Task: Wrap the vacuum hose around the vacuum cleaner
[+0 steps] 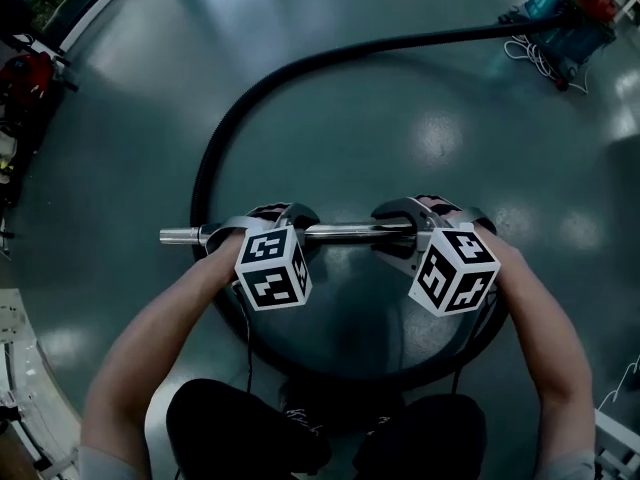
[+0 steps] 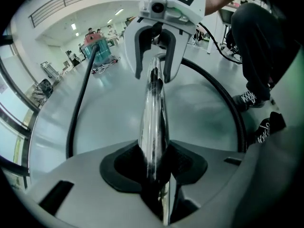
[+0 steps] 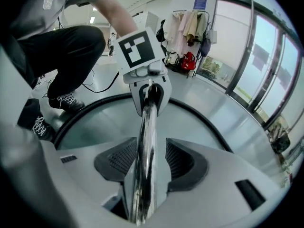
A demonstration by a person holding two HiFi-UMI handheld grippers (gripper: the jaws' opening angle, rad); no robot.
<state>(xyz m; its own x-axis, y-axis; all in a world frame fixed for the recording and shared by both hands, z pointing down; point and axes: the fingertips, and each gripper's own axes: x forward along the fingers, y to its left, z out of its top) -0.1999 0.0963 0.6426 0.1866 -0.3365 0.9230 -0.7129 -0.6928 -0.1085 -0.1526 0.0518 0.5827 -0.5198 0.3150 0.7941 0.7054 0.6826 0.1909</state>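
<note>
Left tool [image 2: 154,163] clamped on chrome tube [image 1: 355,231]. Right tool [image 3: 145,163] has jaws apart around the same tube, gap at one pad. Tube level above glossy grey floor [image 1: 400,98]. Black hose [image 1: 215,148] loops on floor to vacuum [image 1: 570,8], far right. Glass-walled hall, clothes rack [image 3: 190,27].

- Head view: from above the person, facing steeply down at middling range onto the left gripper [image 1: 290,230], the right gripper [image 1: 400,230] and the floor [image 1: 400,138].
- Left gripper view: close in, facing along the metal tube [image 2: 154,113] toward the right gripper.
- Right gripper view: close in, facing the opposite way along the metal tube toward the left gripper.
- All three views share the metal tube and the looped hose [image 1: 400,44].
</note>
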